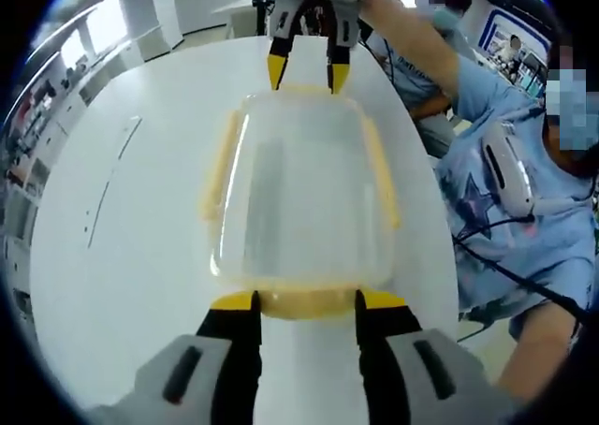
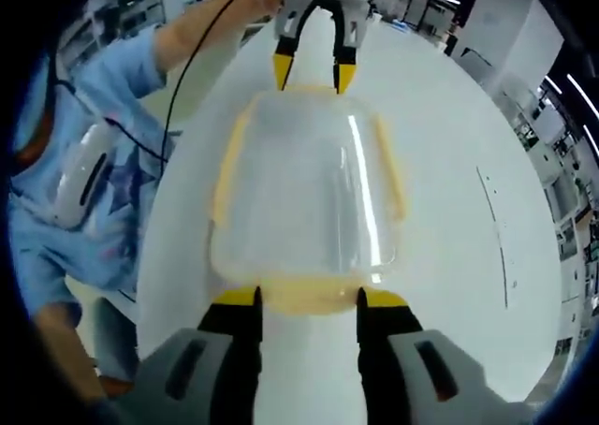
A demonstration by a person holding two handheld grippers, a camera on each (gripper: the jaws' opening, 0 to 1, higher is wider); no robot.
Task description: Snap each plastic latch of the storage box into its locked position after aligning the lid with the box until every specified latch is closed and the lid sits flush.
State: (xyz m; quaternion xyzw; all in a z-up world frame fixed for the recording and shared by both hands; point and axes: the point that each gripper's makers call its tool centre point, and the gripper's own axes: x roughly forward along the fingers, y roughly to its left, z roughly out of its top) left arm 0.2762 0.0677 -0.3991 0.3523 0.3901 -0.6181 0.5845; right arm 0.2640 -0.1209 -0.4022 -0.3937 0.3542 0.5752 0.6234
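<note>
A clear storage box with its lid (image 1: pixel 304 191) on lies lengthwise on the white table (image 1: pixel 131 219). Yellow latches run along its long sides (image 1: pixel 220 163) (image 1: pixel 384 172) and its ends. My left gripper (image 1: pixel 309 301) stands open at the near end, its yellow-tipped jaws on either side of the end latch (image 1: pixel 309 305). At the far end my right gripper (image 1: pixel 309 69) is open too, tips at the box's rim. In the right gripper view the box (image 2: pixel 304 191) sits the same way, with my right gripper (image 2: pixel 309 299) straddling its end latch (image 2: pixel 309 303) and the left gripper (image 2: pixel 314 74) opposite.
A person in a blue shirt (image 1: pixel 505 210) stands at the table's edge, seen also as the person (image 2: pixel 84 200) in the right gripper view. A cable (image 2: pixel 187 79) trails from the far gripper. Shelves and desks line the room behind.
</note>
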